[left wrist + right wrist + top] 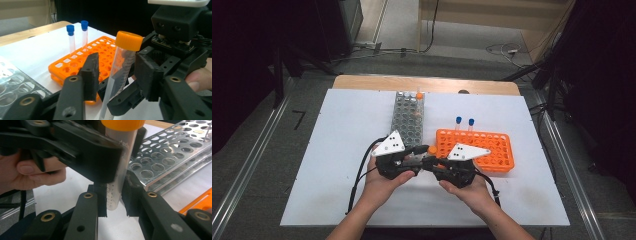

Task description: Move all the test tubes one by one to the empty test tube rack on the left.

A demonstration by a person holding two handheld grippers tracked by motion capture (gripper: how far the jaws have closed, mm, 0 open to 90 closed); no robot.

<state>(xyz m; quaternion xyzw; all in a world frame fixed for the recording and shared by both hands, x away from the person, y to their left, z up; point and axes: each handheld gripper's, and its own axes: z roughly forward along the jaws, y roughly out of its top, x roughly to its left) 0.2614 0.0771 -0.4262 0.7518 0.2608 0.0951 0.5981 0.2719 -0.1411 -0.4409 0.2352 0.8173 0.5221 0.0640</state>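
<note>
Handover of orange-capped tube [122,72] in progress above the table's [337,150] near middle. Lower end is clamped by right gripper [115,200]; left gripper [116,75] brackets the upper body, not visibly pressing. Left grip should be seated before right is released, tube kept upright.

Two capped tubes [464,123] stand in the plastic rack [502,156], right of the metal rack [408,119].

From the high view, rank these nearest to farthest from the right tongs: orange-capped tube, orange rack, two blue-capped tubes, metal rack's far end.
1. Orange-capped tube: gripped by the right tongs, at their tips.
2. Orange rack: just behind, to the right.
3. Blue-capped tubes: standing at that rack's back edge.
4. Metal rack: its far end is farthest, back left.
</note>
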